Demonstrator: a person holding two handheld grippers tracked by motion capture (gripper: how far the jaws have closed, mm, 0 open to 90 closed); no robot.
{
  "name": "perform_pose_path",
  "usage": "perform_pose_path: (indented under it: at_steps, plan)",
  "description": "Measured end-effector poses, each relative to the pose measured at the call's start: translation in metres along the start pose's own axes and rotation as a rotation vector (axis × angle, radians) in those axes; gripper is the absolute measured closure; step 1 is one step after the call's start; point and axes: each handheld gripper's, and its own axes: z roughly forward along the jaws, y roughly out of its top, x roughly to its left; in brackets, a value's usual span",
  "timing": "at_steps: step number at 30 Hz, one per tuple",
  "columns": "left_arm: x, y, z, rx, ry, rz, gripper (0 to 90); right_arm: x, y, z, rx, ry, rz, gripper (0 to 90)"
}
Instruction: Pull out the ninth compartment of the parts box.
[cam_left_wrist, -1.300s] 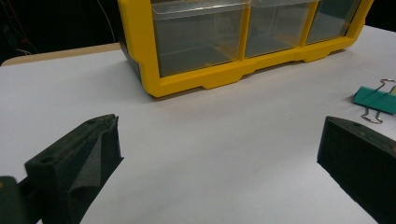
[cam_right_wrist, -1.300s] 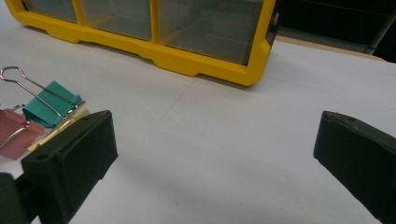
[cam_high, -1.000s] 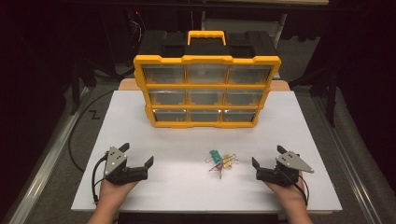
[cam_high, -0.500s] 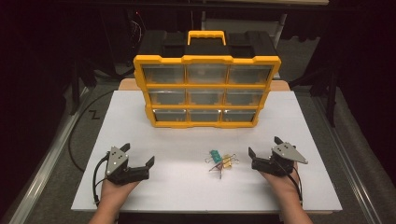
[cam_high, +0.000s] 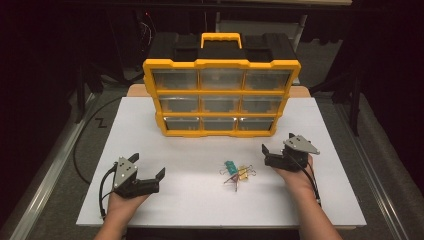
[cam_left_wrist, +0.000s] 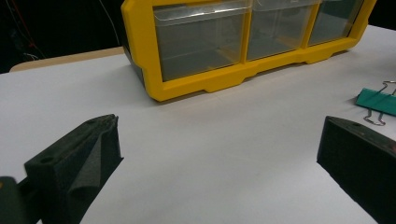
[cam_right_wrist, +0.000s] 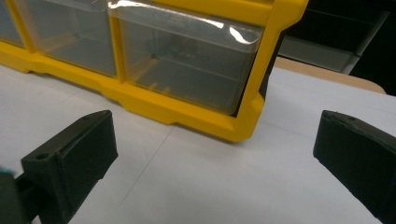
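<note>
A yellow organizer (cam_high: 221, 91) with clear drawers stands upright at the back of the white board (cam_high: 190, 200). A small pile of binder clips (cam_high: 236, 172) lies in front of it, one of them green (cam_left_wrist: 376, 101). My left gripper (cam_high: 147, 166) rests open at the front left, jaws wide apart and empty (cam_left_wrist: 219, 149), facing the organizer's bottom-left drawer (cam_left_wrist: 201, 44). My right gripper (cam_high: 278, 143) is open to the right of the clips. Its jaws (cam_right_wrist: 215, 149) hold nothing and face the organizer's bottom-right drawer (cam_right_wrist: 187, 51), a short way off.
The board's wooden table edge (cam_right_wrist: 327, 72) shows behind the organizer's right corner. Dark floor, a metal rail (cam_high: 45, 175) and cables surround the table. Bare white board lies between the left gripper and the clips.
My right gripper has moved forward and a little left, from the front right of the board to near the organizer's bottom-right corner. The left gripper and clips stay put.
</note>
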Motion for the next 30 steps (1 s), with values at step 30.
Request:
perform_pose_path:
  at_steps: [30]
  plan:
    - [-0.012, 0.004, 0.002, 0.043, 0.053, 0.008, 0.2, -0.014, -0.011, 0.014, 0.076, -0.078, -0.118, 0.5]
